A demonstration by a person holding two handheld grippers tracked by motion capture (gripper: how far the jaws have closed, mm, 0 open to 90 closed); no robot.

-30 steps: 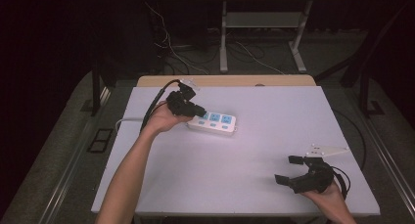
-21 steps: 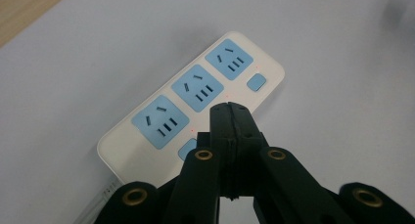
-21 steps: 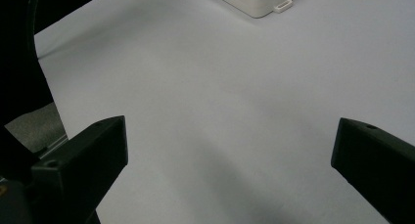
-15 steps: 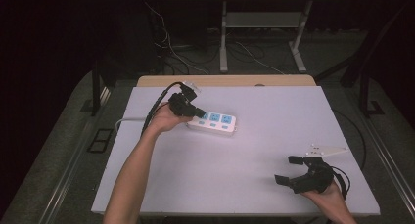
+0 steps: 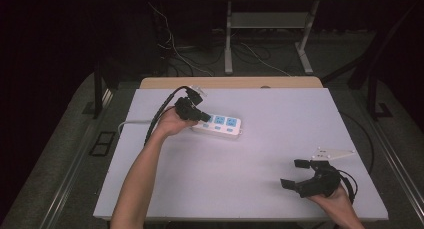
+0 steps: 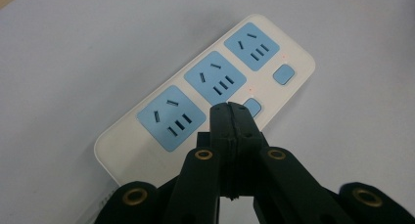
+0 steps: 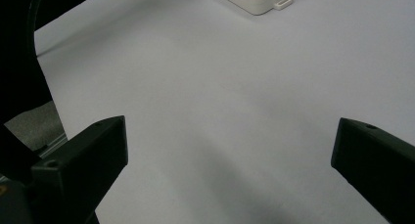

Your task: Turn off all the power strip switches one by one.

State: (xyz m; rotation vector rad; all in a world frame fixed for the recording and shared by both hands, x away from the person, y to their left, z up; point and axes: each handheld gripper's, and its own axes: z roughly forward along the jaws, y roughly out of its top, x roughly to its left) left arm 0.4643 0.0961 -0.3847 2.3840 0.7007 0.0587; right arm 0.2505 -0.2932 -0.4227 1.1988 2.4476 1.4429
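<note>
Your left tool (image 6: 230, 111), jaws pressed together, seems aimed at the strip's (image 6: 147, 145) switch (image 6: 252, 106); drifting toward 10 o'clock hits a socket (image 6: 171, 123).

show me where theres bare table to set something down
Most of the table is bare: the stretch between the power strip and the right gripper, and the far right. It is crowded only where the left gripper meets the strip.

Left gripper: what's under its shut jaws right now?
The left gripper hovers over the white power strip, beside a blue switch button. Its jaws hide the strip edge beneath.
</note>
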